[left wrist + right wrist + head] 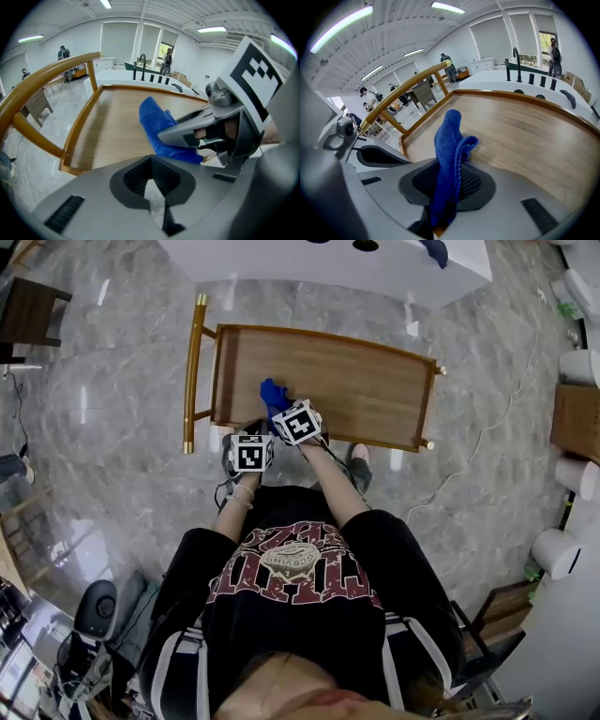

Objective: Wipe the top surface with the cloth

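A blue cloth (273, 393) lies bunched on the wooden top surface (366, 390) of a cart, near its front left. My right gripper (286, 409) is shut on the cloth (447, 150), which sticks up from between its jaws in the right gripper view (445, 187). The cloth's lower part (157, 119) touches the wood (117, 126). My left gripper (249, 442) hovers at the cart's near edge, just left of the right one; its jaws (152, 187) are shut with nothing held.
A gold handle bar (193, 371) runs along the cart's left end, and a raised rim (427, 404) frames the top. Behind the cart is a white counter (328, 263) with a faucet (142, 63). A cable (487, 427) crosses the marble floor at right.
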Demonstrator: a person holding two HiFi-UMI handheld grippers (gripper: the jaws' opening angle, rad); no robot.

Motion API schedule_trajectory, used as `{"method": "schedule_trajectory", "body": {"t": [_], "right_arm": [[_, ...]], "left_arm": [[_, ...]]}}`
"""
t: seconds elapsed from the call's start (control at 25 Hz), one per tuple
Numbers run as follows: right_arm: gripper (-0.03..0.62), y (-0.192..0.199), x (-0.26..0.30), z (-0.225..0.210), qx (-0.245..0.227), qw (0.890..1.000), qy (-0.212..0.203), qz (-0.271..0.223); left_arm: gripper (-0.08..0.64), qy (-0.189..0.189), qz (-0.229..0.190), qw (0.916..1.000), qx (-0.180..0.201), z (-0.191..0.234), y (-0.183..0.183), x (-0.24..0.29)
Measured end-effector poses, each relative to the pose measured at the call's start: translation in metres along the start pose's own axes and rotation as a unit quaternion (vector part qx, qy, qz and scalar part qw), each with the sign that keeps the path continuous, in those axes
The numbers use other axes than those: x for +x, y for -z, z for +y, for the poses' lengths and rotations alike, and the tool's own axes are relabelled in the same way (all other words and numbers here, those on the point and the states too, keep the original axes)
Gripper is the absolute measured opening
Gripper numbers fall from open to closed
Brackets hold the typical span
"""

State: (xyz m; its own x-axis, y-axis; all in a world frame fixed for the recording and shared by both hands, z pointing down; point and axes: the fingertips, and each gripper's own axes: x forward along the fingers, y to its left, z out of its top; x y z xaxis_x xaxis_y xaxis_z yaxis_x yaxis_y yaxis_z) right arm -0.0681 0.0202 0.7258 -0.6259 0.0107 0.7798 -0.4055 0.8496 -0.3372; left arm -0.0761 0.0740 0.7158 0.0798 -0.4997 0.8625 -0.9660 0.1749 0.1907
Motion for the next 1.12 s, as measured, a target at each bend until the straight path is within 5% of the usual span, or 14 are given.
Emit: {"method": "schedule_trajectory", "body": {"t": [1.12], "right_arm": [[0.087,0.044,-0.06,-0.062,0.088,0.995,0.051,-0.017]], "left_arm": [[0.048,0.08,0.039,0.9942,0.061,-0.083,-0.018,0.027]]}}
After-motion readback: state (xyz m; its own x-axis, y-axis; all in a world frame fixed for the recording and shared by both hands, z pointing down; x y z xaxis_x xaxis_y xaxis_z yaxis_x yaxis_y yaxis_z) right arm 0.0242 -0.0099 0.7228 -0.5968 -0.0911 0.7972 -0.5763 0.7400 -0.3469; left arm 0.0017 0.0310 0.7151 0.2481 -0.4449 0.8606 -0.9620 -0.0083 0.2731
